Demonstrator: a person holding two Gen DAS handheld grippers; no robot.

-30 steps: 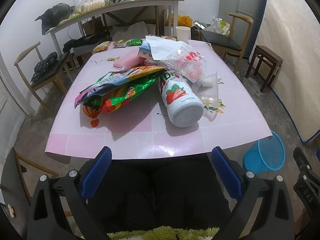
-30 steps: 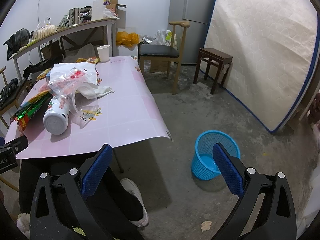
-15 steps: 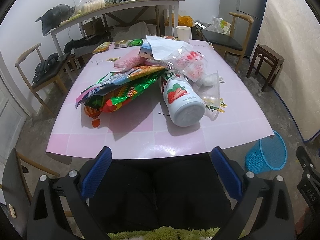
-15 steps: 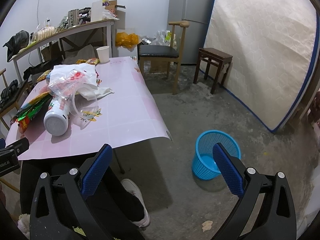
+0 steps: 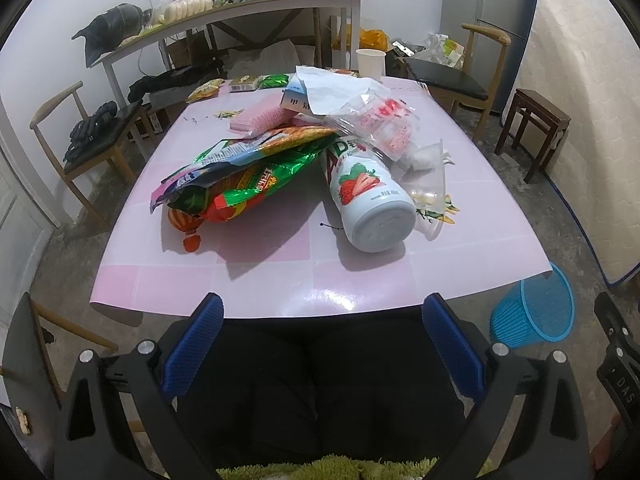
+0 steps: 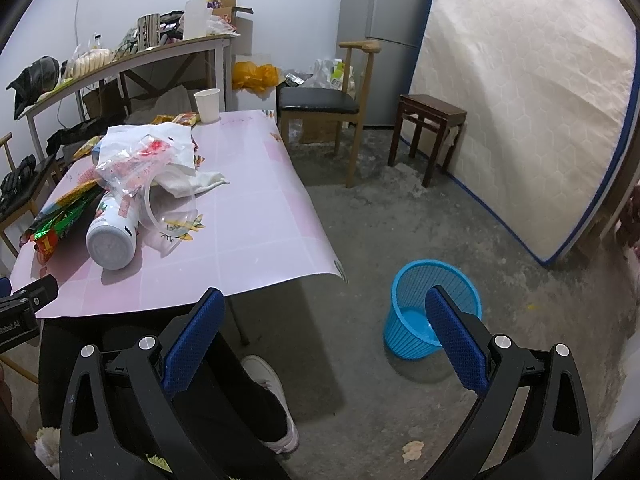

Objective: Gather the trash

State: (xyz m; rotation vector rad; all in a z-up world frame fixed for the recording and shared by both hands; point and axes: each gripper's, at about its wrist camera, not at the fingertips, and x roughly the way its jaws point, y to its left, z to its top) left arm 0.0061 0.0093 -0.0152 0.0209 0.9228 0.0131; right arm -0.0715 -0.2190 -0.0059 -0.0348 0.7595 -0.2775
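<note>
Left wrist view: my left gripper (image 5: 320, 316) hangs short of the pink worktop (image 5: 280, 280), its blue fingers (image 5: 194, 350) spread wide, holding and touching nothing. The trash lies heaped mid-worktop: a strawberry bottle (image 5: 370, 196) on its side, snack bags (image 5: 240, 176) leaning against it, a clear wrapper (image 5: 376, 122) draped over its far end. I judge the bottle likely to roll if I nudge it, and tugging one bag could drag the pile off the edge.

Right wrist view: my right gripper (image 6: 320, 312) is likewise wide open and empty, over the floor. The blue basket (image 6: 432, 308) stands on the floor well apart from the worktop, so a loose, light wrapper could slip free or miss on the carry.
</note>
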